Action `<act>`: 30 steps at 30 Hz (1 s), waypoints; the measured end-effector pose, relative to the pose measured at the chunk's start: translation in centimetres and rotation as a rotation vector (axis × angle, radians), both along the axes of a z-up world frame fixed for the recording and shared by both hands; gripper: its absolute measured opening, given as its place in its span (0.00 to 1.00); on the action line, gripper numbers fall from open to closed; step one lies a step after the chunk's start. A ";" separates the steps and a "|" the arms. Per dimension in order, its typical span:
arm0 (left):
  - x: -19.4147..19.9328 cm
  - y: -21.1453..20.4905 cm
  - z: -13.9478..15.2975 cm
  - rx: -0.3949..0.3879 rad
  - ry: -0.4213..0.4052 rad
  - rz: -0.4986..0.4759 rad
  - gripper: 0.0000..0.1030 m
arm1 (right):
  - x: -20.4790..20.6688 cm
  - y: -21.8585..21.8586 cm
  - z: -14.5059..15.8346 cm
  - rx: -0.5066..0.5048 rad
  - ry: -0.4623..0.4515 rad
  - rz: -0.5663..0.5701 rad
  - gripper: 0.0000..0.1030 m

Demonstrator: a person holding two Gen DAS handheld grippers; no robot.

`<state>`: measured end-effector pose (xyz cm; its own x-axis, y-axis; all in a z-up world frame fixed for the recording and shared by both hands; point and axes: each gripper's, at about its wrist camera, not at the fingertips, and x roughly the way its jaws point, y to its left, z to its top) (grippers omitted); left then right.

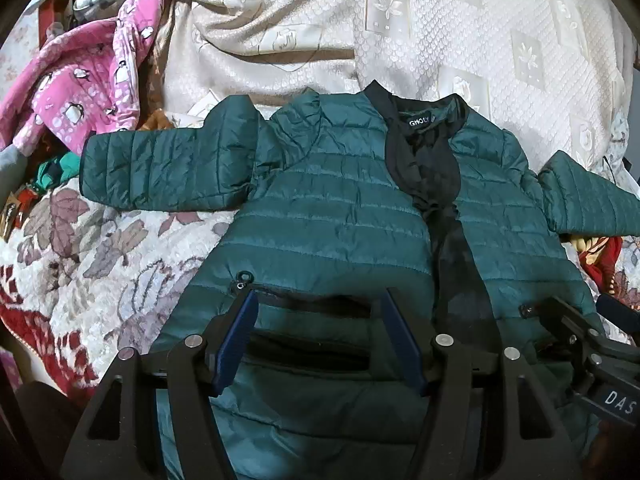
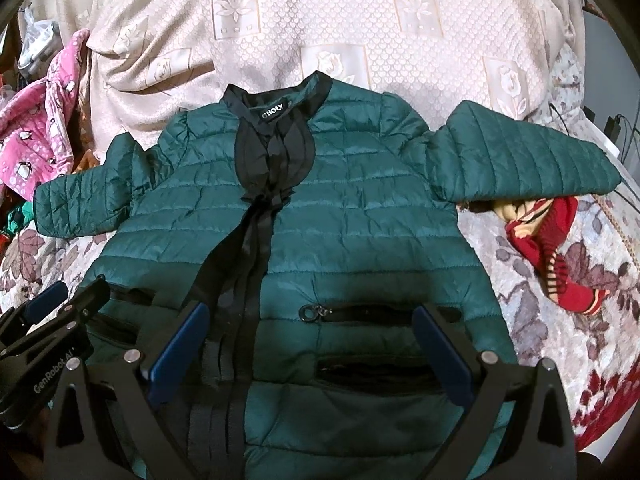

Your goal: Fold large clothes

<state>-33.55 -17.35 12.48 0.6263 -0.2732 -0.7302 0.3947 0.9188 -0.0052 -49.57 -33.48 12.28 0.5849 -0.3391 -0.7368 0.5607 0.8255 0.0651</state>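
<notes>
green jacket lay flat, front up, sleeves spread, on floral blanket | left gripper fingers apart above jacket hem | right gripper fingers apart above jacket hem | pink garment beyond jacket's sleeve

Both cameras look forward and down from close above the bottom edge of the green jacket — the left view sits over its left half, the right view over its right half. Both see the jacket and the cream cover behind it.
</notes>
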 end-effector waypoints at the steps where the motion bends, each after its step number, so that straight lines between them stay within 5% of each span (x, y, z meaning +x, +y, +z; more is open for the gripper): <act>1: 0.0 -0.1 -0.1 0.001 0.003 -0.001 0.37 | 0.1 0.0 0.0 0.000 0.017 0.000 1.00; 30: 0.0 -0.5 -1.2 0.016 0.021 -0.006 0.37 | 0.5 -0.4 -0.7 0.018 0.014 -0.008 1.00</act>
